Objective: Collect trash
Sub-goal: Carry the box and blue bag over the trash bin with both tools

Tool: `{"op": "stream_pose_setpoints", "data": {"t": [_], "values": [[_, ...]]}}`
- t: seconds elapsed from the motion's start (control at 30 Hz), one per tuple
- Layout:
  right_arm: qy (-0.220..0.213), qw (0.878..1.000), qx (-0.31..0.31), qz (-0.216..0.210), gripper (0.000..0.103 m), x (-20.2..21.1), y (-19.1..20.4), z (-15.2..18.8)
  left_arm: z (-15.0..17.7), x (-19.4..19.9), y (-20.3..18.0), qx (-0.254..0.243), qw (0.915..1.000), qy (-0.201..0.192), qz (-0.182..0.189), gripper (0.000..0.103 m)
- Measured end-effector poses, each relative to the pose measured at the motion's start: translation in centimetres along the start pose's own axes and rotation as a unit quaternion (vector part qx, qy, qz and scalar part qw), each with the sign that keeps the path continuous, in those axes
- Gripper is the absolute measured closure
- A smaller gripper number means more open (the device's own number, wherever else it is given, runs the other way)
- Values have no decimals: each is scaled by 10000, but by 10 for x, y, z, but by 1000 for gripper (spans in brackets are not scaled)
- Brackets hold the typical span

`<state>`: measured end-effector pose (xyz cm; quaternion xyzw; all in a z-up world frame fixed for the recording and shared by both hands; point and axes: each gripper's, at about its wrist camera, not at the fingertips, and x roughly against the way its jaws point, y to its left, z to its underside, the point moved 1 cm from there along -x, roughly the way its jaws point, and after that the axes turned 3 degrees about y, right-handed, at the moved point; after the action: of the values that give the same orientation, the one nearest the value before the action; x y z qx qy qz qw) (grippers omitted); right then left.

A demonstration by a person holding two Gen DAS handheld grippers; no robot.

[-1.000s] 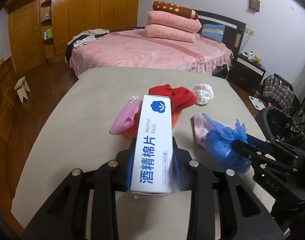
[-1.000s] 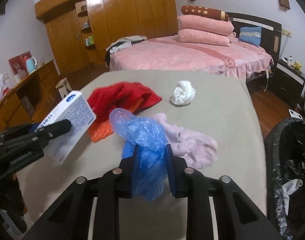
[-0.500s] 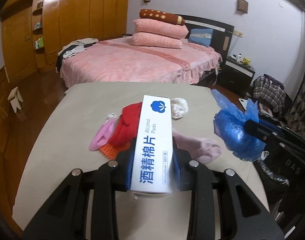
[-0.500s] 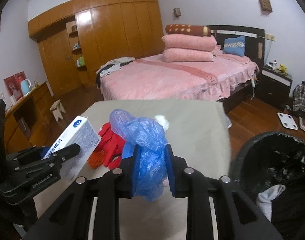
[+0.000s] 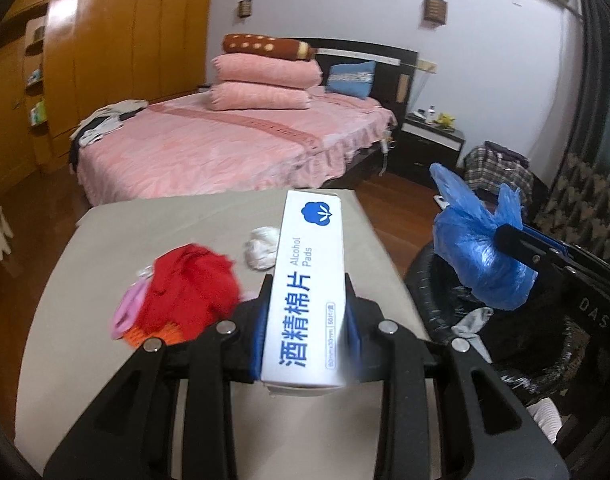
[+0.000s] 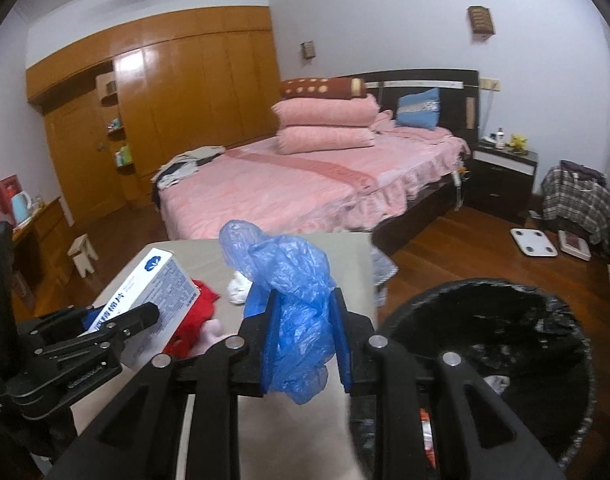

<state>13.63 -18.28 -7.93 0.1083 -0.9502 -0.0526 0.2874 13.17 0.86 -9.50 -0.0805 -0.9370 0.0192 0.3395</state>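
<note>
My left gripper (image 5: 307, 312) is shut on a white alcohol pads box (image 5: 309, 280) and holds it above the beige table (image 5: 105, 240). The box also shows in the right wrist view (image 6: 145, 300). My right gripper (image 6: 303, 332) is shut on a crumpled blue plastic bag (image 6: 293, 292), held in the air by the table's right edge. In the left wrist view the bag (image 5: 477, 256) hangs over the black bin (image 5: 517, 344). The bin (image 6: 505, 344), lined with a black bag, stands on the floor right of the table.
On the table lie a red cloth (image 5: 189, 288), a pink cloth (image 5: 125, 312) and a white crumpled wad (image 5: 261, 248). A pink bed (image 6: 305, 184) stands behind the table, a dark nightstand (image 6: 501, 172) to its right, a wooden wardrobe (image 6: 165, 112) on the left.
Both grippers have lifted and swung right with their loads. The blue bag has moved from over the table to over the bin. The box stays gripped.
</note>
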Motion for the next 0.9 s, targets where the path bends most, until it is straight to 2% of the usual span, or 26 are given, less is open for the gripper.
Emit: {"op": "stream_pose_setpoints", "data": {"t": [0.43,0.9], "values": [[-209,9963,-280,783,78,32,-70,1,-12,-23,-76,-485,9968,-85,633,73],[-99,9840,-727,1623,78,45,-161,19,-17,-71,-163,-1072,9857,104,1299,73]]}}
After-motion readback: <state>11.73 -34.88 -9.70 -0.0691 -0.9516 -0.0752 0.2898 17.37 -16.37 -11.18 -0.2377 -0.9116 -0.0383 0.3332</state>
